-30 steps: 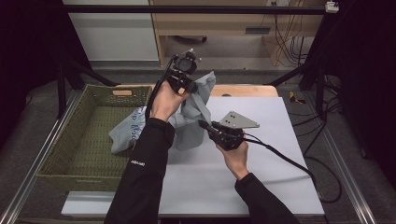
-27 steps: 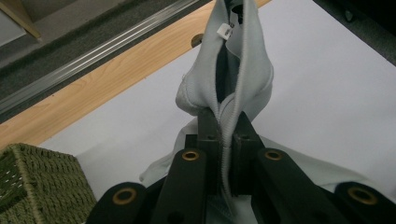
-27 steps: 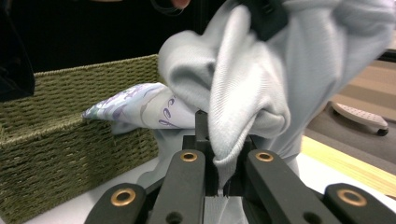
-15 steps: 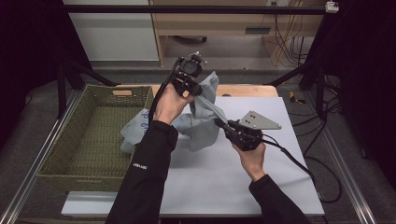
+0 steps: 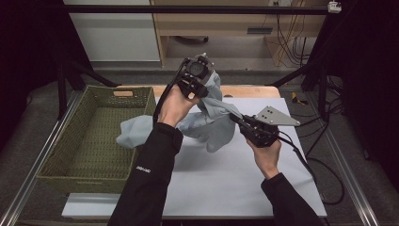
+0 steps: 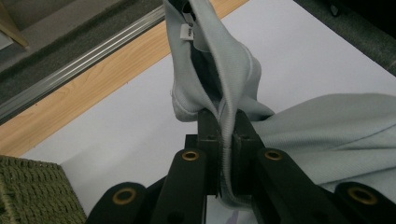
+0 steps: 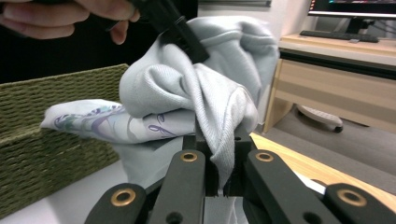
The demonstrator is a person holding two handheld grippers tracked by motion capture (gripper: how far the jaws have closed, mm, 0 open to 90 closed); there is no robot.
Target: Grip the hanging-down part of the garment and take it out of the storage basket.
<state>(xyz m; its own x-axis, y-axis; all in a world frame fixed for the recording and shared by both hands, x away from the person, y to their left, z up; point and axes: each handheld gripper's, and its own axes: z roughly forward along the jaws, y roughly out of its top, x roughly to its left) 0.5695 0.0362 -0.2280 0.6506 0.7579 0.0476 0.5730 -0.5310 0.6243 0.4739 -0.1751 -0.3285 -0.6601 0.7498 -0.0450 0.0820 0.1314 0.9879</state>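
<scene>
I hold the pale grey garment [image 5: 212,123] above the surface, both jaws clamped on its edge. My right gripper [image 5: 244,125] has drawn toward 3 o'clock from my left gripper [image 5: 196,85], stretching the cloth, likely for folding beside the basket [image 5: 70,155].

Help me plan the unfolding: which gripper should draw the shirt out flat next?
Probably the right gripper: it holds the light blue shirt low over open table, while the left gripper holds it high.

basket [image 5: 89,136] sitting at frame left on bench [image 5: 226,183] | garment [image 5: 211,120] hanging mid-frame between left gripper [image 5: 195,75] above and right gripper [image 5: 240,123] at its right, trailing over the basket's rim
</scene>
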